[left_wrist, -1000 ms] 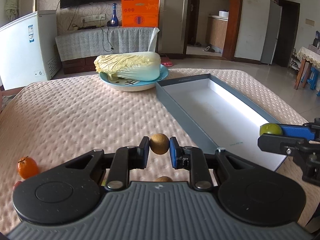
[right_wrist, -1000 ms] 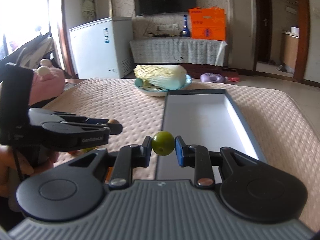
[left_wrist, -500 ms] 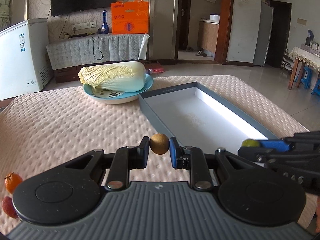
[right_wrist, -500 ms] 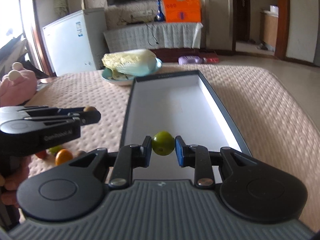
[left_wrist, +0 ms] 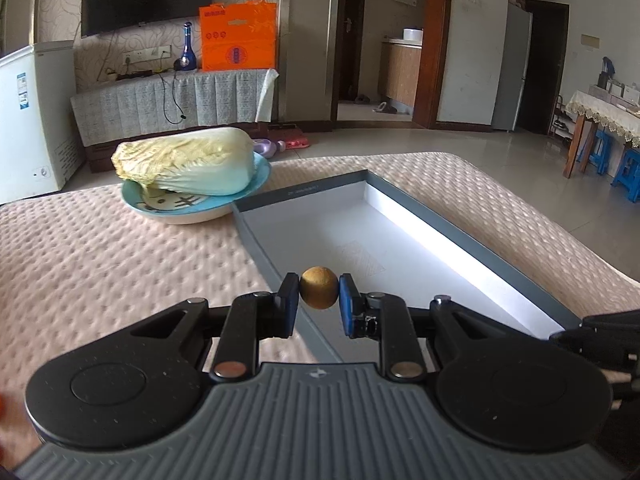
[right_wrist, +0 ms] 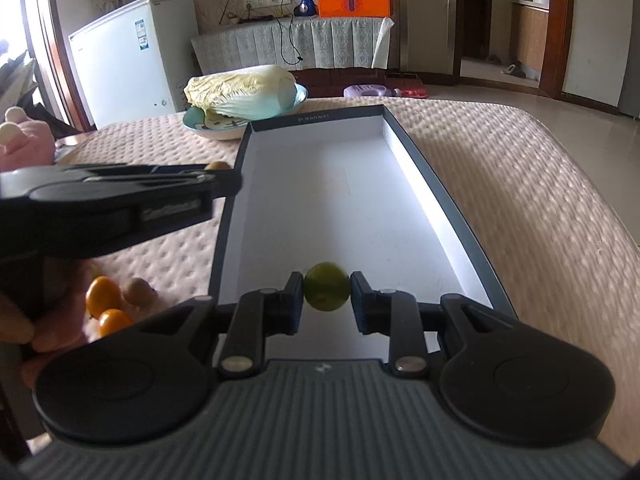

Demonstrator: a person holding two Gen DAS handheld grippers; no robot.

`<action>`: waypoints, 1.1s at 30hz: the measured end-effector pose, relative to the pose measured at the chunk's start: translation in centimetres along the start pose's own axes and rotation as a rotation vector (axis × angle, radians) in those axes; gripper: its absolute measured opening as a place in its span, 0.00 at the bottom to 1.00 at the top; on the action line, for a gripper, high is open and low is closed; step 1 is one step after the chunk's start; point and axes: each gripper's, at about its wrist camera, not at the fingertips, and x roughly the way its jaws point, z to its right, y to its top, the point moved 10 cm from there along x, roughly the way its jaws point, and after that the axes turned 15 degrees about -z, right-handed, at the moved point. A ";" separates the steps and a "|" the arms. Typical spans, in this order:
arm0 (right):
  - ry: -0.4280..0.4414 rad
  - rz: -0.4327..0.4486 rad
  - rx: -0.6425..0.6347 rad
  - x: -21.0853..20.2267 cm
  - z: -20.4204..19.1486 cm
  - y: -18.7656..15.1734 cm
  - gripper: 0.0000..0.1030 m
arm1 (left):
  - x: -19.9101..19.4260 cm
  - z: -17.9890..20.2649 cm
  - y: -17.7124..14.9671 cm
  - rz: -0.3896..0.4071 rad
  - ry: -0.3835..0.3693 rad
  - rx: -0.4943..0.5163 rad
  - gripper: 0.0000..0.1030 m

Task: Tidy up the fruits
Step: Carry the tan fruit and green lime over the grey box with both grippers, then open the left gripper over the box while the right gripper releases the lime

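Note:
My left gripper [left_wrist: 319, 294] is shut on a small brown round fruit [left_wrist: 319, 293], held above the left wall of the long grey tray [left_wrist: 472, 236]. My right gripper [right_wrist: 327, 293] is shut on a green round fruit [right_wrist: 327, 292], held over the near end of the same tray [right_wrist: 424, 172], whose white floor is bare. In the right wrist view the left gripper [right_wrist: 224, 176] reaches in from the left, the brown fruit [right_wrist: 216, 166] at its tip. Two orange fruits [right_wrist: 103, 290] and a brown one [right_wrist: 138, 290] lie on the cloth left of the tray.
A blue plate [left_wrist: 256, 190] with a napa cabbage [left_wrist: 188, 166] stands just beyond the tray's far left corner. The table is covered with a quilted pink cloth [left_wrist: 100, 264]. A pink plush toy [right_wrist: 24, 140] sits at the far left edge.
Both grippers have moved forward and toward the tray, each still holding its fruit. The left gripper has swung right, so the brown fruit now hangs over the tray's left wall.

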 end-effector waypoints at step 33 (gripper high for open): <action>-0.088 0.017 0.092 1.7 0.9 0.7 0.46 | -1.9 -2.2 -1.2 0.016 0.052 -0.012 0.64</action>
